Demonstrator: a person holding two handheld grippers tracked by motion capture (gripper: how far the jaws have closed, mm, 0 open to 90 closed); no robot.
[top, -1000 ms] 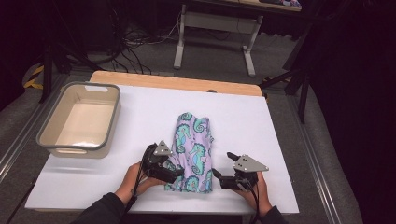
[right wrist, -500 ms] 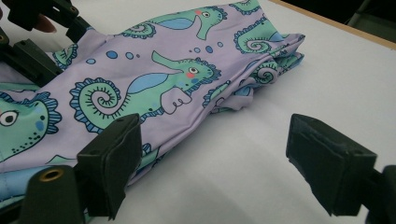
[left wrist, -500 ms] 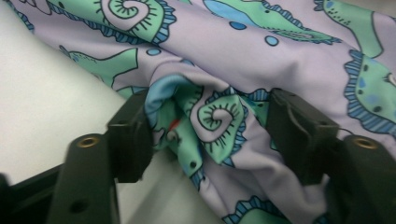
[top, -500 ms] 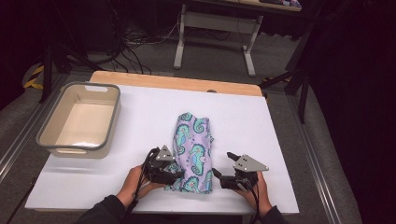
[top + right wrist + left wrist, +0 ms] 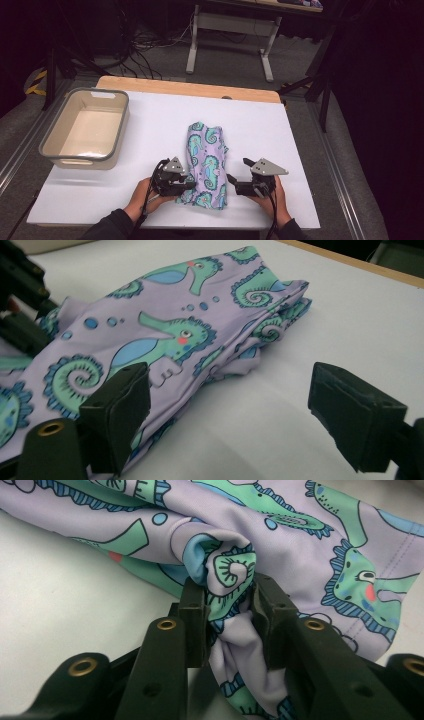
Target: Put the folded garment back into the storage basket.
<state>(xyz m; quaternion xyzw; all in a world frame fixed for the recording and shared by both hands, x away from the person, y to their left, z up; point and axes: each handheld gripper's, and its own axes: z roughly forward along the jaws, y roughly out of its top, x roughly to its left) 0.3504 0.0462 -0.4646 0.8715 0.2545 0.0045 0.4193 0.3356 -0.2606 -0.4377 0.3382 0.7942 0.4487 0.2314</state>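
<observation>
Since the earlier frame the left gripper (image 5: 227, 607) has been closing; its jaws now pinch a fold of the seahorse cloth (image 5: 207, 165), which lies right of the tub (image 5: 115, 127). The right gripper (image 5: 225, 405) stands wide beside the cloth's edge; it should take all layers together.

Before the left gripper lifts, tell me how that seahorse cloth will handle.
Probably floppy: the seahorse cloth bunches into soft folds where the left gripper pinches it. Likely light, lying thin and flat. Its stacked layers may unfold and droop when raised.

Left gripper (image 5: 229, 615) jaws just closing – pinching bunched fold of seahorse-print cloth (image 5: 320, 545) on white table (image 5: 60, 595).
</observation>
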